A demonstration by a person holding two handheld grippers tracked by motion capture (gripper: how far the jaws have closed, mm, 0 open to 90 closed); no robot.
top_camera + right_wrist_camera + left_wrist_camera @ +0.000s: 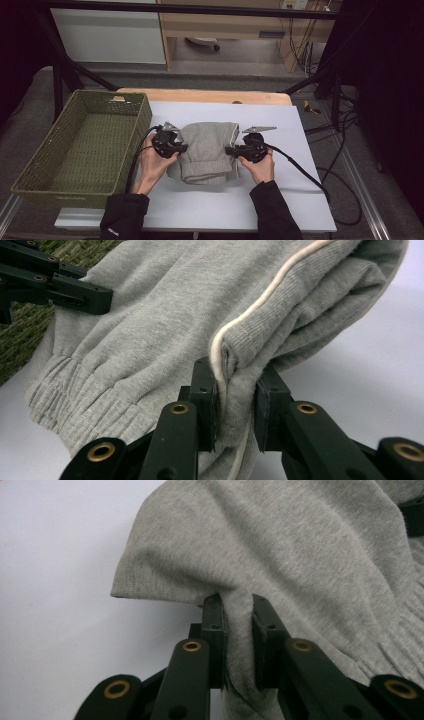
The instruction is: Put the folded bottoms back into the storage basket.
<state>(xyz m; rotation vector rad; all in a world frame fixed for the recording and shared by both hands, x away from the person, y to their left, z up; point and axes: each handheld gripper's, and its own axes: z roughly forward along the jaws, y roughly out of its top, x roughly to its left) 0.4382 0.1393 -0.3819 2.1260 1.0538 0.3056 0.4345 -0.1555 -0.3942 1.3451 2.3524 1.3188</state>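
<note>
basket walling left, bare table right

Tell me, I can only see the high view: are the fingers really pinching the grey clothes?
Observer: Yes. The left gripper has a fold of the grey clothes squeezed between its fingers.
Operator: And the other one?
Observer: The right gripper is clamped on an edge with a white stripe.
Operator: Is there a stretchy bit?
Observer: Yes, a ribbed cuff near the green basket.
</note>
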